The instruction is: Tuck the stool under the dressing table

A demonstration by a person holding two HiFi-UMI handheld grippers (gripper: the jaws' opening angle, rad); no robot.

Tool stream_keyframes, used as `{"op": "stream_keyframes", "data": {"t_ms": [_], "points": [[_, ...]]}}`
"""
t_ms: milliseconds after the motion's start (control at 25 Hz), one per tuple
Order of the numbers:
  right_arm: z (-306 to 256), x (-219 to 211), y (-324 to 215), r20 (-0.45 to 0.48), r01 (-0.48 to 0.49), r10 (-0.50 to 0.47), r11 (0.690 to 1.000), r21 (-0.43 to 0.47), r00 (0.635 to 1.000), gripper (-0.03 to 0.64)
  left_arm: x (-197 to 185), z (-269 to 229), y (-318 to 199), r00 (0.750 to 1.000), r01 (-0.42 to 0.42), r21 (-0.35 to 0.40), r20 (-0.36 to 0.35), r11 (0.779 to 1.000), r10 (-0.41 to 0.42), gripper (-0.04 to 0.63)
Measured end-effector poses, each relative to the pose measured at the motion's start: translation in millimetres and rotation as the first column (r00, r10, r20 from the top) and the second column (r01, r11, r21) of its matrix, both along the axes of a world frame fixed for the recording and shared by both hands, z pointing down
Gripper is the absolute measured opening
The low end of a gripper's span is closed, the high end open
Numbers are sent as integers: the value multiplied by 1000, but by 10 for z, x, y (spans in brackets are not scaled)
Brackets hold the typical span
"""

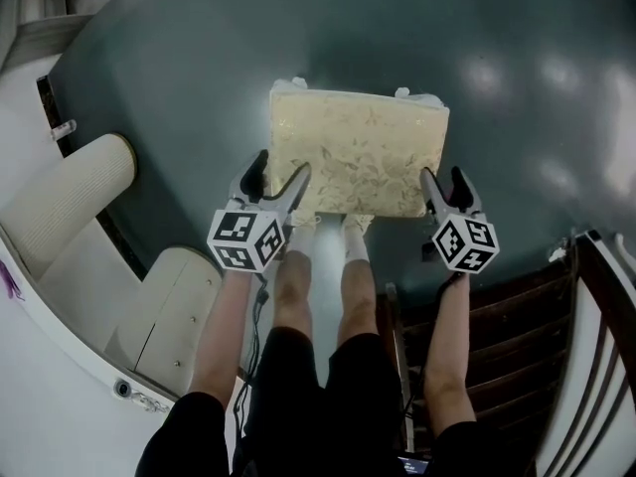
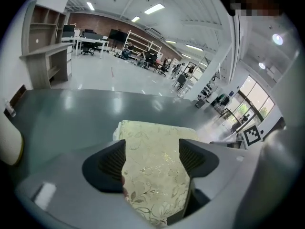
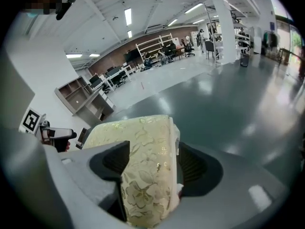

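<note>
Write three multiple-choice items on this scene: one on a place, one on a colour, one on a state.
1. The upholstered rectangular stool stands: A on the dark glossy floor; B on a table; C on a bed.
2. Its cushion is: A red; B cream-gold floral; C black.
3. The left gripper and right gripper have jaws: A shut, empty; B apart, straddling the cushion's edges; C out of view.
Answers: 1 A, floor surrounds it; 2 B, pale floral cloth shows; 3 B, each gripper view shows cushion between spread jaws.
</note>
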State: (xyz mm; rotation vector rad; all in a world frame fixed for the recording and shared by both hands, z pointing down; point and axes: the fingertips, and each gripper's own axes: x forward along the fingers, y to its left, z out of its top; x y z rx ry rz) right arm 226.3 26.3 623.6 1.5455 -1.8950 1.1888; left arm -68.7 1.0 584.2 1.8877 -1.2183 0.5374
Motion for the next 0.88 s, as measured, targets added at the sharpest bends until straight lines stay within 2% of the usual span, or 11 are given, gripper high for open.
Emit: {"op": "stream_keyframes", "data": {"t_ms": [80,160,320,440,600,880], "points": [[101,36,-36,27,-23,23,1000,0,999,336,-34,101,-50,1000,19,-4,-21,1000,-19,395],[208,45,-53,45,-27,28,1000,-13,999,356,-69,213,-70,1000,21,-17,-14,1000,-21,407],[370,19,-59,65,-14,17,999,-35,998,373,-102,404,-78,1000,9,-41,-7,999,-10,417],[431,15,-60,113,-24,29,999,-43,993,380,-85,537,-81,1000,5,-61,-20,998,-6,422],[484,12,-77,166,-3,6,1000,-22,986,393,-66,724,-58,999,9,-83,-30,997,-12,422],[611,39,-103,274,4,-11,1000,28,962,442,-67,845,-48,998,21,-36,-53,999,-23,425]]}}
